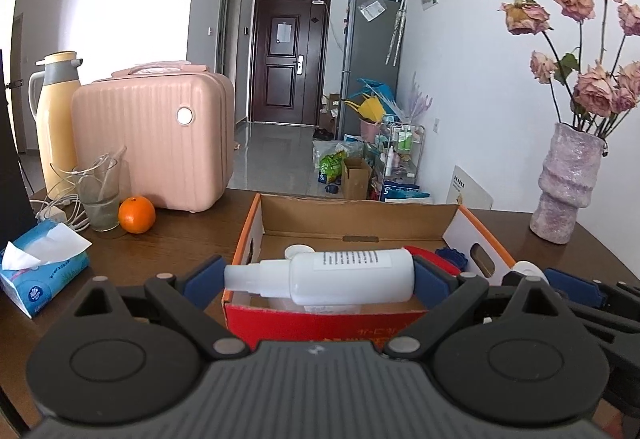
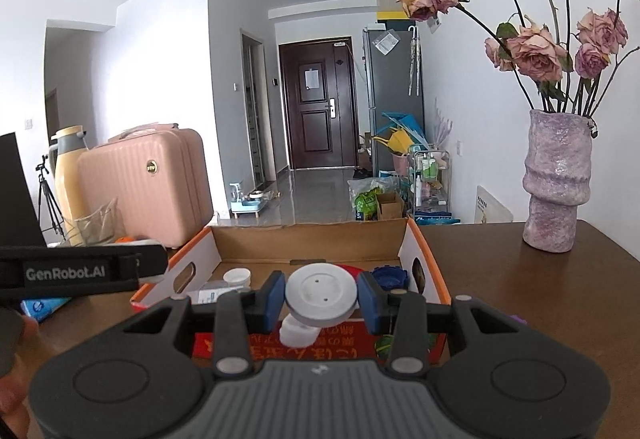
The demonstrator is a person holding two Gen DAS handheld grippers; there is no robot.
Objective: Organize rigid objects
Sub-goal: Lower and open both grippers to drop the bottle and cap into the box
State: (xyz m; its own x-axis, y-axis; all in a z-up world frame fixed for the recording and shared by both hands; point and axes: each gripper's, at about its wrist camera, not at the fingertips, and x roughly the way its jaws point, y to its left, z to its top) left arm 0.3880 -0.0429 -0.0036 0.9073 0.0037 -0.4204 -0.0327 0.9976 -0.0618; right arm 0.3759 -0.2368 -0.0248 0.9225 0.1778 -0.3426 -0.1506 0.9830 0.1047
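Observation:
My left gripper (image 1: 318,273) is shut on a white spray bottle (image 1: 340,277), held crosswise with its cap to the left, just above the near edge of an open cardboard box (image 1: 352,215). My right gripper (image 2: 321,297) is shut on a round grey-white disc-shaped object (image 2: 321,294) with a white stub below it, over the same box (image 2: 312,241). Inside the box lie a small white lid (image 2: 237,276), a red item (image 1: 434,259) and a blue ridged piece (image 2: 390,275). The right gripper's fingers (image 1: 560,279) show at the left wrist view's right edge.
A pink case (image 1: 156,135), yellow thermos (image 1: 56,119), glass with cables (image 1: 98,191), orange (image 1: 137,214) and tissue pack (image 1: 40,271) stand left of the box. A purple vase (image 2: 556,183) of dried roses stands at right on the dark wooden table (image 2: 540,299).

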